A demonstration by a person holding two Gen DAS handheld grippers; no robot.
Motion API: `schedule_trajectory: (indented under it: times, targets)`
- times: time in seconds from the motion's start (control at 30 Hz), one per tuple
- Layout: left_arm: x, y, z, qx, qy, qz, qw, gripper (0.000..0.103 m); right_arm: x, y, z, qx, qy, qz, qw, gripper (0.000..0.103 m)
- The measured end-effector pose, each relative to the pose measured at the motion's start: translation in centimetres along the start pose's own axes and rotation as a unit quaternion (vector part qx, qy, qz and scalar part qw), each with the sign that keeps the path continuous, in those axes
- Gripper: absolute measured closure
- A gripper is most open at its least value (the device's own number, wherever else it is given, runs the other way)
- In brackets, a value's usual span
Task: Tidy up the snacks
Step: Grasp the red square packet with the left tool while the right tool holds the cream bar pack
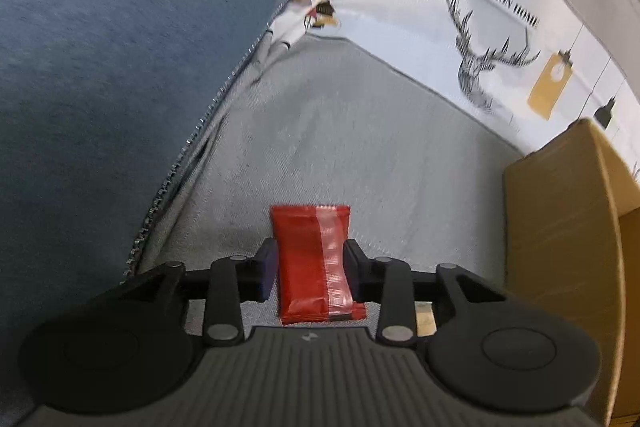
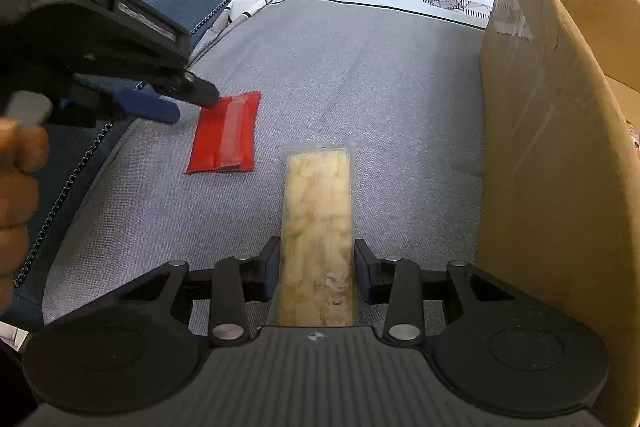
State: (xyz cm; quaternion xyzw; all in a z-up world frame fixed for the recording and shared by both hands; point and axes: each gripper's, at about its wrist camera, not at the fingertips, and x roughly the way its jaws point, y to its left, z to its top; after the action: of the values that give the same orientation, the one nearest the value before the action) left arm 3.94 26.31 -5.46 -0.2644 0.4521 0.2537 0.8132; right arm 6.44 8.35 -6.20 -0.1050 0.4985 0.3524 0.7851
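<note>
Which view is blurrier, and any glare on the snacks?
Left wrist view: motion smear on the deer-print cushion; the red packet has a glossy strip. Right wrist view: mostly sharp, the pale snack pack slightly soft, and strong fisheye bend on the cardboard box.

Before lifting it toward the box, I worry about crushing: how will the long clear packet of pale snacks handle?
The clear packet probably flexes, being a thin film sleeve. Its lumpy pale contents look brittle. It seems light and unlikely to roll, since it looks flat.

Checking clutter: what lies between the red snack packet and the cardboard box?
The long clear packet of pale snacks, lying on grey fabric, shown in the right wrist view.
</note>
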Motion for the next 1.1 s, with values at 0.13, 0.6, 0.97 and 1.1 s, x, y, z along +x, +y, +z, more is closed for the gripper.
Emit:
schedule_trajectory:
  times: [0.13, 0.6, 0.97, 1.1]
  targets:
    - [1.0, -0.8, -0.2, 0.011, 0.013, 0.01, 0.9998, 0.054, 0.1, -0.2, 0.2, 0.004, 0.001, -0.001, 1.0, 0.06]
    - [2.5, -2.0, -0.4, 0.047, 0.024, 0.036, 0.998, 0.044, 0.4, -0.1, 0.1, 0.002, 0.001, -0.007, 1.0, 0.056]
    - [2.8, -2.5, -0.3, 0.065, 0.02, 0.048, 0.9965, 0.043, 0.6, 0.4, 0.1, -0.012, -0.002, -0.02, 1.0, 0.058]
    - [2.9, -2.6, -0.3, 0.073, 0.019, 0.051, 0.9959, 0.044, 0.6, 0.5, 0.0, -0.022, -0.006, -0.026, 0.999, 0.065]
